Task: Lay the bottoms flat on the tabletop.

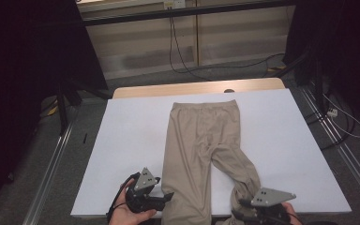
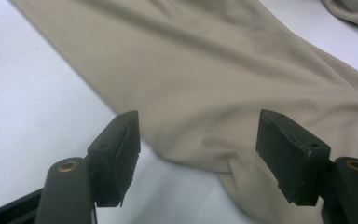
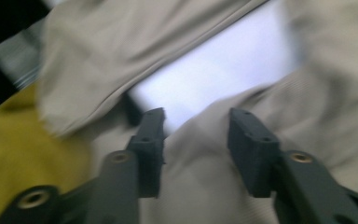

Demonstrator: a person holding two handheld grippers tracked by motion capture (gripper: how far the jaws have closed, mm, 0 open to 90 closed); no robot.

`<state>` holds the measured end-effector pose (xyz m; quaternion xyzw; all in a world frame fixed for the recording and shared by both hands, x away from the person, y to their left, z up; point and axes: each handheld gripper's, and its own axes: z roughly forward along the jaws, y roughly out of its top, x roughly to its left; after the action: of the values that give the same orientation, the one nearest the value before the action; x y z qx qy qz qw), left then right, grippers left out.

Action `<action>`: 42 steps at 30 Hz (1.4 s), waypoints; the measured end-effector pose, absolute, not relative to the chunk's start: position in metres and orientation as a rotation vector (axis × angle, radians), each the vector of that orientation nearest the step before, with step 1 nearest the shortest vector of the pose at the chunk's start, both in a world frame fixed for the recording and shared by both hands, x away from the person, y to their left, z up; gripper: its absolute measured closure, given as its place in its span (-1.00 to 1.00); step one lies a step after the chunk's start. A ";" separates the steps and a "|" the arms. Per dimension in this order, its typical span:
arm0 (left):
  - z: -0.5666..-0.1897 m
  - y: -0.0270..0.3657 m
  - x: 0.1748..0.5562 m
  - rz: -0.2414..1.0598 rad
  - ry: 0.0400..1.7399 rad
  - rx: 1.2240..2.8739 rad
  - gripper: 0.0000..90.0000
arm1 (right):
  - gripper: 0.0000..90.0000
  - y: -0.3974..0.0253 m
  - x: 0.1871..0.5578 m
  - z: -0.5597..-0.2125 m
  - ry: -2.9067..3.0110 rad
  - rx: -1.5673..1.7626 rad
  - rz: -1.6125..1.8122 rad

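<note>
1. Left claw (image 1: 168, 195): near-left corner of bench, held in a hand (image 1: 130, 213) coming in from the near edge. Jaws released, spread wide, nothing pinched.
2. Same claw (image 2: 198, 140) in left gripper view: beige fabric lying between and beyond the jaws, white bench surface showing under the left jaw. Contact with cloth: cannot tell.
3. Trousers (image 1: 201, 136): beige, flat on the white bench (image 1: 131, 140), roughly centred. Waistband at the far end, legs running toward the near edge.
4. Left trouser leg (image 1: 187, 187): straight, reaching past the near bench edge, just right of the left claw.
5. Right trouser leg (image 1: 239, 168): angled out to the right, bunched up near its hem at the near edge.
6. Right claw (image 1: 244, 204): near edge, right of centre, at the bunched hem. Grey three-cornered plate (image 1: 272, 197) on top.
7. Same claw (image 3: 196, 135) in right gripper view: jaws released, moderate gap, a fold of beige fabric sitting between them, not clamped. Picture motion-blurred.
8. Also in that view: strip of white bench between the two legs, something yellow (image 3: 23, 154) at left, too blurred to identify.
9. Far side: wooden bench edge (image 1: 197, 88) beyond the white sheet, cables (image 1: 183, 56) on the floor.
</note>
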<state>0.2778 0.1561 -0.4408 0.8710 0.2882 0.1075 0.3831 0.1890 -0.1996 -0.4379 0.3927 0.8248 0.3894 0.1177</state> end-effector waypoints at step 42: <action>-0.432 0.118 0.273 0.241 0.621 2.182 -0.25 | 0.31 -0.176 0.332 -0.422 2.203 1.275 1.215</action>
<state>0.2731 0.1178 -0.4318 0.8692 0.2473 0.0959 0.4172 0.3315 -0.1760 -0.4225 0.4462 0.7710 0.4252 0.1600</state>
